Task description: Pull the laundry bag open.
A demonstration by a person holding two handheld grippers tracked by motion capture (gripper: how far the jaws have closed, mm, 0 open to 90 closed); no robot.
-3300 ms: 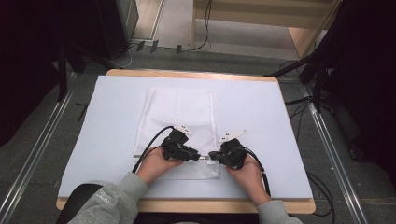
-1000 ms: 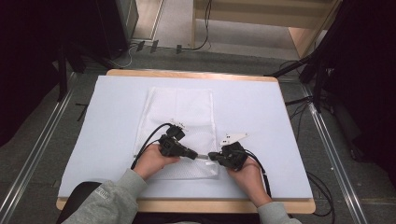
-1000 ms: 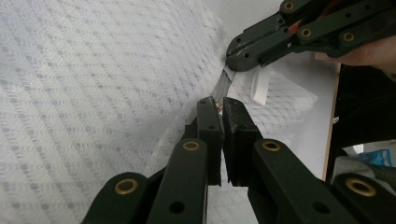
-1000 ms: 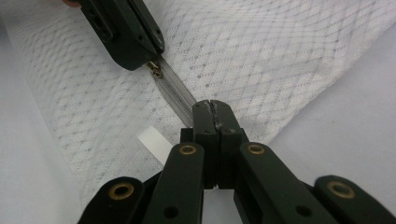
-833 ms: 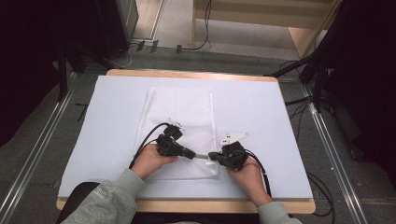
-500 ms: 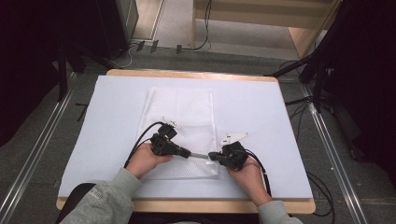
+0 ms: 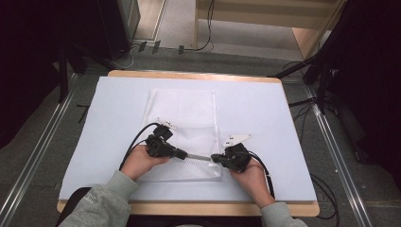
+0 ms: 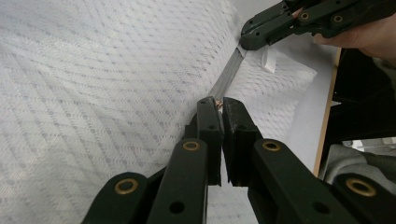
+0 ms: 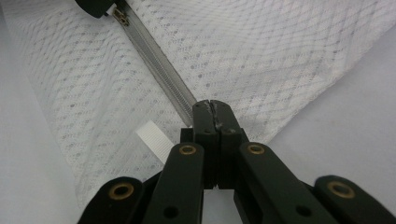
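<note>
Between the two, the zipper (image 7: 198, 157) stretches taut, left hand-held gripper (image 7: 182, 154) clenched on its pull, right hand-held gripper (image 7: 216, 158) clamping its end.

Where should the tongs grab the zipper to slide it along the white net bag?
Best by the small metal zipper pull, pinched from the side, flat between the left tongs. It sticks up from the mesh bag, while the right tongs clamp the zipper's end to keep it taut.

Mesh bag (image 7: 183, 124) flat on bench (image 7: 265, 109), mid-left. Zipper (image 7: 198, 157) along near edge, between left hand-held gripper (image 7: 182, 153) and right hand-held gripper (image 7: 215, 158).
</note>
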